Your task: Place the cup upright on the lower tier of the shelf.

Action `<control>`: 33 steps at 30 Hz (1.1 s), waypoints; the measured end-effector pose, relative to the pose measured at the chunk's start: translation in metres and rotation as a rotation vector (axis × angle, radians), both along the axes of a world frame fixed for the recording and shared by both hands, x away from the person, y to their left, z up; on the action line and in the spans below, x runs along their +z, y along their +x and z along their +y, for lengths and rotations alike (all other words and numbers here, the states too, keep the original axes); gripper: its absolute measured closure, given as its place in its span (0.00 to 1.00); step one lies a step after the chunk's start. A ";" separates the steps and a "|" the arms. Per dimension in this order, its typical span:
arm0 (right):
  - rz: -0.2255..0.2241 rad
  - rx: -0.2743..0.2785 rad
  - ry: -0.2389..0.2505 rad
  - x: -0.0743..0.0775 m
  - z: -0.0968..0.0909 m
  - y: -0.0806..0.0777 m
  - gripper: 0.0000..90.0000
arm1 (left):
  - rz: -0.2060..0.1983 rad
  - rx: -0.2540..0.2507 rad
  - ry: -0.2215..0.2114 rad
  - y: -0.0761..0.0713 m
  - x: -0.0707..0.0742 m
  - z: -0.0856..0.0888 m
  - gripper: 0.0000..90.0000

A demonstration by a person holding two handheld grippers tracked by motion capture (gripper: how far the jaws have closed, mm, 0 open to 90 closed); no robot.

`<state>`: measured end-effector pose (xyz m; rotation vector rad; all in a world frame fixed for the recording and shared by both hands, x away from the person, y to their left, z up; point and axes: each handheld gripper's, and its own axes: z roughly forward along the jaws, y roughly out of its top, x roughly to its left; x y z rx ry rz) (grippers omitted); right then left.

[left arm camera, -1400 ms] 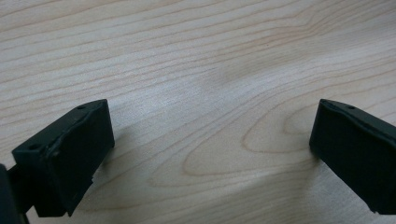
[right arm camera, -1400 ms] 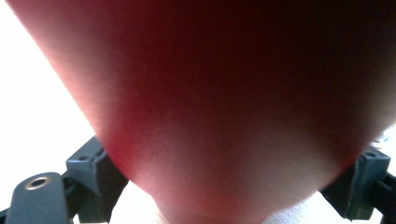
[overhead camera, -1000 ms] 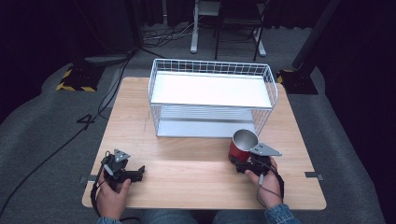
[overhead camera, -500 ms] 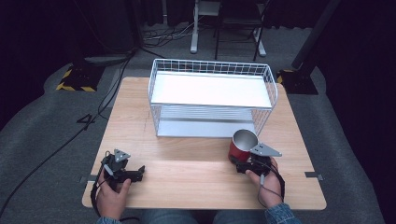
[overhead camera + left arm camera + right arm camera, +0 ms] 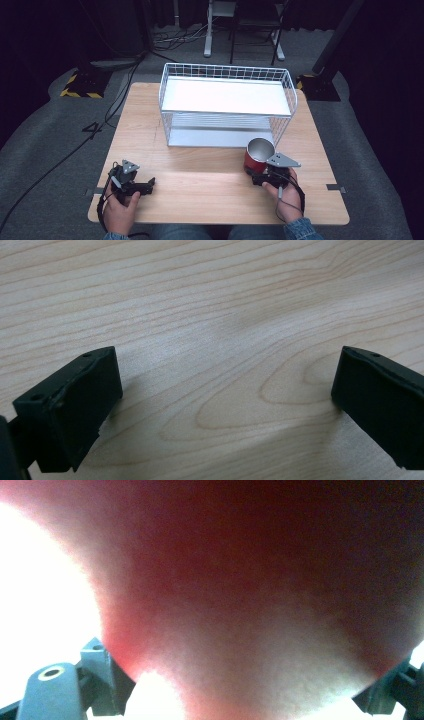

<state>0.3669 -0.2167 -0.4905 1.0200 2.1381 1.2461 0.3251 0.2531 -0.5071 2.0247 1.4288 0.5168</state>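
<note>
Right of centre in the high view, the right gripper (image 5: 261,173) is clamped around the red metal cup with a shiny silver inside (image 5: 258,154), which stands upright just in front of the white wire two-tier rack (image 5: 227,104). That looks like a hold meant for lifting it toward a shelf (red fills the right gripper view). At lower left, the left gripper (image 5: 146,186) rests idle on the pale wooden table (image 5: 200,180), jaws spread wide over bare wood and out of the way.

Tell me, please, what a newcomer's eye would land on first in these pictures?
Probably the red metal cup, open top up, near the right front of the light wooden table, with the right tongs closed around it. Behind it stands the white two-tier wire rack; the left tongs rest open over bare wood.
</note>
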 end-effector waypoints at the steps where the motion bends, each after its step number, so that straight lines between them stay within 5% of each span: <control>1: -0.002 0.004 0.003 0.002 0.001 0.001 0.19 | 0.000 0.001 0.000 0.000 0.000 0.000 0.00; 14: 0.015 0.038 0.006 0.012 0.019 0.017 0.19 | 0.000 0.003 -0.001 0.000 0.000 0.000 0.00; 33: 0.006 0.090 0.020 0.029 0.072 0.063 0.19 | 0.000 0.000 -0.002 -0.002 0.000 0.000 0.00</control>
